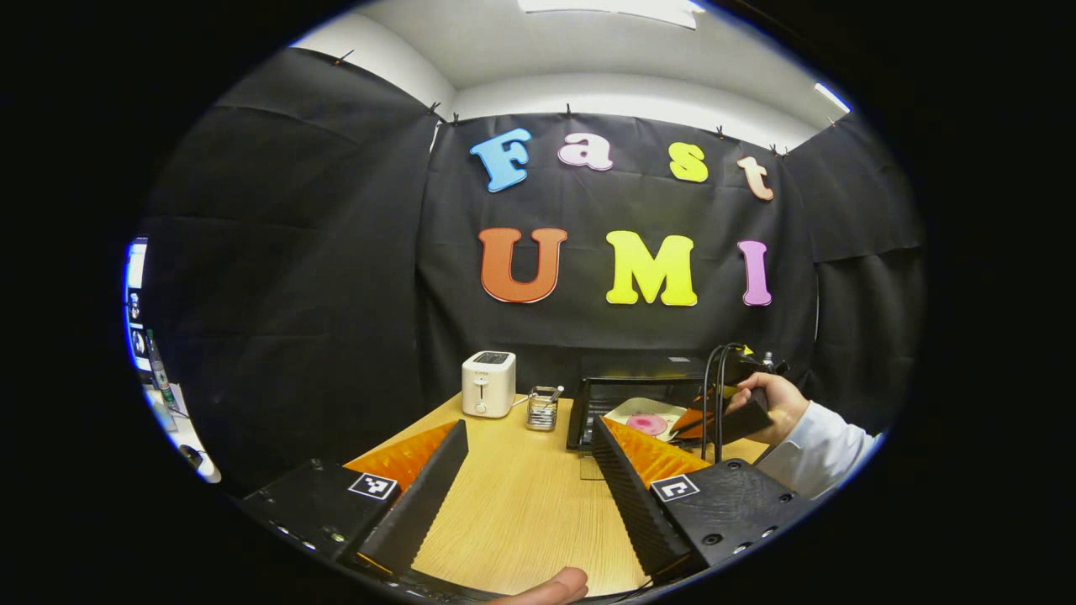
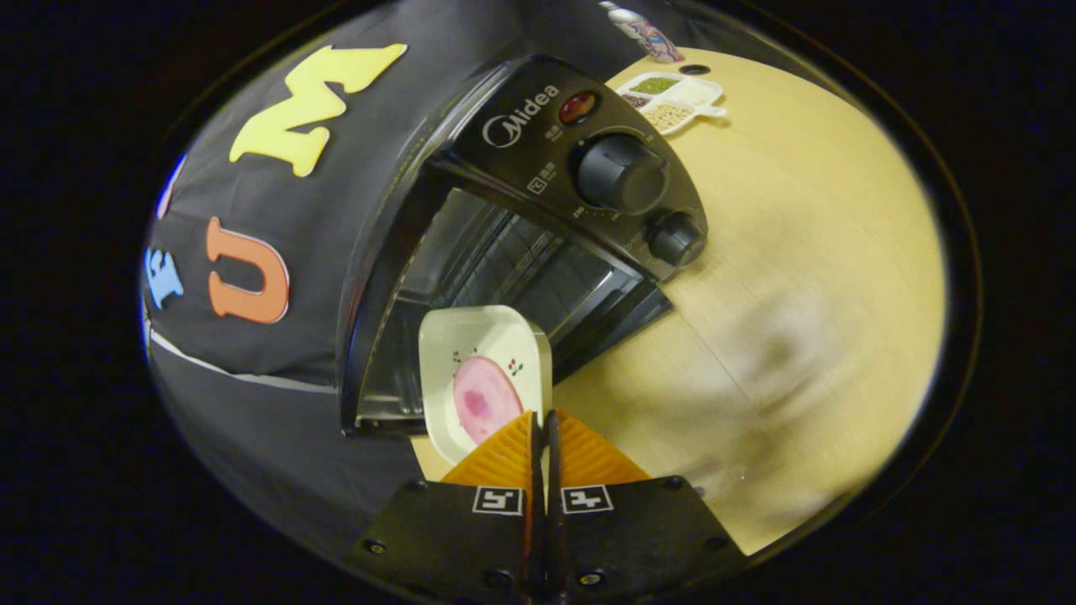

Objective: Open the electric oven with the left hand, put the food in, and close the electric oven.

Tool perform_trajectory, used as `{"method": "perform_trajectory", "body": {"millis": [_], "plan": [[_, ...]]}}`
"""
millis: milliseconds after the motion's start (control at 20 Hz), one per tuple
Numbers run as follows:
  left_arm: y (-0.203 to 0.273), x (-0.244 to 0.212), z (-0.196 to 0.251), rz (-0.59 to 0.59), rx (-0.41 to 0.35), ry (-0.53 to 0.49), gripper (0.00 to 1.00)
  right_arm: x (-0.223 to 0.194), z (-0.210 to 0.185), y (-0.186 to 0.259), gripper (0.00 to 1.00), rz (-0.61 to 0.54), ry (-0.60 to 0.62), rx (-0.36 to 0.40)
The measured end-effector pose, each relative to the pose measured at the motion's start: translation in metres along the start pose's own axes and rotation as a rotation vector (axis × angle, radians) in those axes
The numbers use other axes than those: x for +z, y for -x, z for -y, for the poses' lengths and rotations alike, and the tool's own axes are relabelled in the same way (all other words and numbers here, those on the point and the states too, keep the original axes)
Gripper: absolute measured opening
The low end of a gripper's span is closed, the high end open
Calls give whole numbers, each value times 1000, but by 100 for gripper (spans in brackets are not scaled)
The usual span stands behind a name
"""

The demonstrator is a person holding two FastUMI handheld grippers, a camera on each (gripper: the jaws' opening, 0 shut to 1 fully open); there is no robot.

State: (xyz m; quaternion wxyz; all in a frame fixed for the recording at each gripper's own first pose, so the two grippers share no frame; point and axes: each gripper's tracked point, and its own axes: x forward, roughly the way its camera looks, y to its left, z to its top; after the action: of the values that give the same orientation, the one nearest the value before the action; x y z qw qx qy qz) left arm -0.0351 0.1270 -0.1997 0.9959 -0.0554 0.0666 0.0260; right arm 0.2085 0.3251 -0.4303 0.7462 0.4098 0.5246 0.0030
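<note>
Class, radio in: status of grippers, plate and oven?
Left gripper open, empty. Right gripper shut on plate, at open oven mouth. Nothing blocking.

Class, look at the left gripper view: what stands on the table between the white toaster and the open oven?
A small clear holder stands between the toaster and the oven, shown in the left gripper view.

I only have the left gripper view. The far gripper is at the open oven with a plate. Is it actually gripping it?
Observer: Yes. In the right gripper view, the right gripper is shut on the plate at its rim.
Operator: What's on the plate?
Observer: One round pink slice of food.
Operator: Anything past the oven?
Observer: A divided dish of beans lies on the table beyond the electric oven, on its knob side.
</note>
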Motion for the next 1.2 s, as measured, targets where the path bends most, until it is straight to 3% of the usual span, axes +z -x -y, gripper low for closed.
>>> {"method": "perform_trajectory", "body": {"millis": [250, 400, 600, 700, 800, 950, 1000, 1050, 1100, 1150, 1200], "plan": [[-3, -20, -12, -36, 29, -5, 94, 32, -19, -33, 4, 150, -74, 50], [-5, -32, -8, -66, 24, 0, 94, 53, -27, -44, 1, 246, -61, 87], [-7, -35, -2, -84, 7, 15, 94, 76, -36, -53, 5, 379, -30, 134], [-7, -37, 0, -86, -1, 18, 94, 79, -34, -55, 18, 414, 26, 129], [-8, -37, 4, -86, -13, 19, 94, 76, -34, -54, 12, 424, 52, 138], [-11, -38, 5, -88, -13, 24, 94, 72, -31, -38, 39, 449, 131, 143], [-12, -40, 7, -92, -17, 27, 94, 70, -30, -29, 42, 459, 152, 148], [-13, -42, 9, -97, -20, 28, 94, 69, -31, -22, 52, 467, 172, 159], [-13, -44, 10, -101, -22, 26, 94, 69, -31, -13, 54, 483, 199, 159], [-16, -46, 11, -102, -21, 25, 94, 68, -27, -6, 65, 501, 240, 138], [-19, -47, 11, -101, -20, 24, 94, 70, -23, 7, 68, 530, 275, 113]]}}
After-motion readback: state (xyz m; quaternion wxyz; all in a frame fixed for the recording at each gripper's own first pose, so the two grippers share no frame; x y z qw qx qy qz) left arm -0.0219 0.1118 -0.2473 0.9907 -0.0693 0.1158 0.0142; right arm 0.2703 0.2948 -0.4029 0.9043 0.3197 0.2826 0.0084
